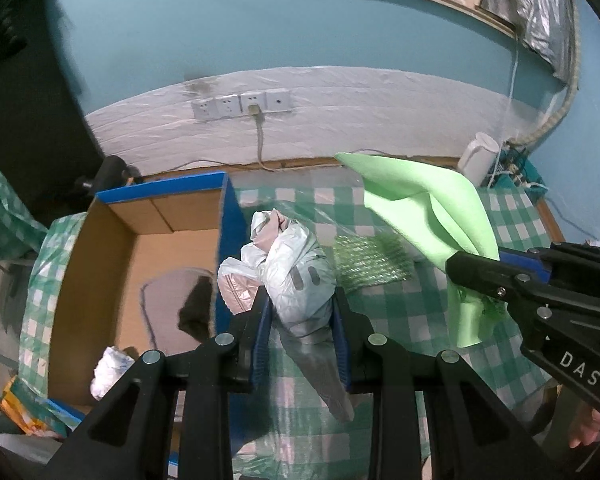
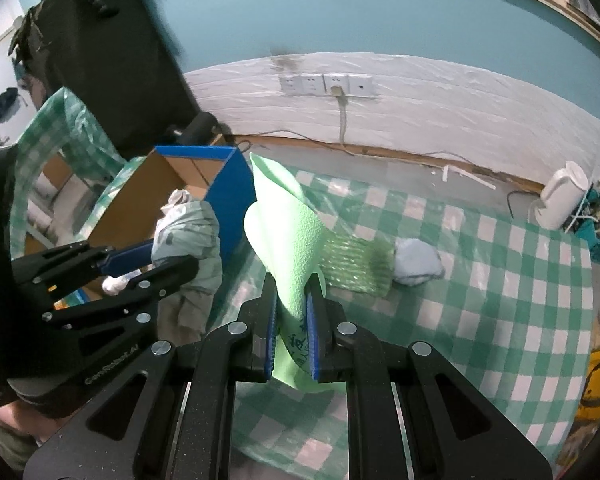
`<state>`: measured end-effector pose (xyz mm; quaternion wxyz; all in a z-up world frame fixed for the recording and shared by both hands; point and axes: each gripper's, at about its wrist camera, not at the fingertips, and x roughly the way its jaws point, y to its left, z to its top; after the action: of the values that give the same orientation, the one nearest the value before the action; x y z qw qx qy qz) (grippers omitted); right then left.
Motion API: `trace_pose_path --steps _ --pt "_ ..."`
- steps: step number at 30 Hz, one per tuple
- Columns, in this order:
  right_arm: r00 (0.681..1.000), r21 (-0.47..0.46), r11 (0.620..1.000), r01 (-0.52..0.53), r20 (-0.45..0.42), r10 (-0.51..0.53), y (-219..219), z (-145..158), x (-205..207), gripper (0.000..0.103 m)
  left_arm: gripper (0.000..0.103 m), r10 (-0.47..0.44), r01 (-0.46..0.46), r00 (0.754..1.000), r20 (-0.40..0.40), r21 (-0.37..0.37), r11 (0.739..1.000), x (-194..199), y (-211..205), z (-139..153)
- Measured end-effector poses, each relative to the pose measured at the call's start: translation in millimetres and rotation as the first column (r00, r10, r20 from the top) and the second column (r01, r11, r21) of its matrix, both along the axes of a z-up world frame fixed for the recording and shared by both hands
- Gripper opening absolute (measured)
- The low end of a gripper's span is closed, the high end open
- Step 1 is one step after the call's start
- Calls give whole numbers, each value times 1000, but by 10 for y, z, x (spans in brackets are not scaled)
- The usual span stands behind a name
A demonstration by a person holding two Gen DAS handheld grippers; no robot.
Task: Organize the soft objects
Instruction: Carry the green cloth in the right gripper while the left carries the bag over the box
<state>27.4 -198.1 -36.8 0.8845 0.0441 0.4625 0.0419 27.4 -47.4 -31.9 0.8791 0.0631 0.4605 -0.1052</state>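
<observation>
My left gripper is shut on a crumpled white plastic bag, held above the checked table just right of the blue cardboard box. The bag also shows in the right wrist view. My right gripper is shut on a light green cloth, held up above the table; the cloth stands up past the fingers. In the left wrist view the green cloth and right gripper are at the right. A white crumpled item lies inside the box.
A green bubble-wrap sheet and a pale blue cloth lie on the green checked tablecloth. A white kettle and a teal basket stand at the far right. Wall sockets with a cable are behind.
</observation>
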Motion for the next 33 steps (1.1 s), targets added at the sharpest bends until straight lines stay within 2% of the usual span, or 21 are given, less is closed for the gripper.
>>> trace_pose_path --steps 16,33 --pt "995 -8 995 -96 14 96 589 90 306 12 29 121 -121 992 19 -18 993 34 649 63" --pt "979 5 979 -204 -30 204 1303 -65 662 12 29 256 -256 967 -11 -43 966 64 1387 -40"
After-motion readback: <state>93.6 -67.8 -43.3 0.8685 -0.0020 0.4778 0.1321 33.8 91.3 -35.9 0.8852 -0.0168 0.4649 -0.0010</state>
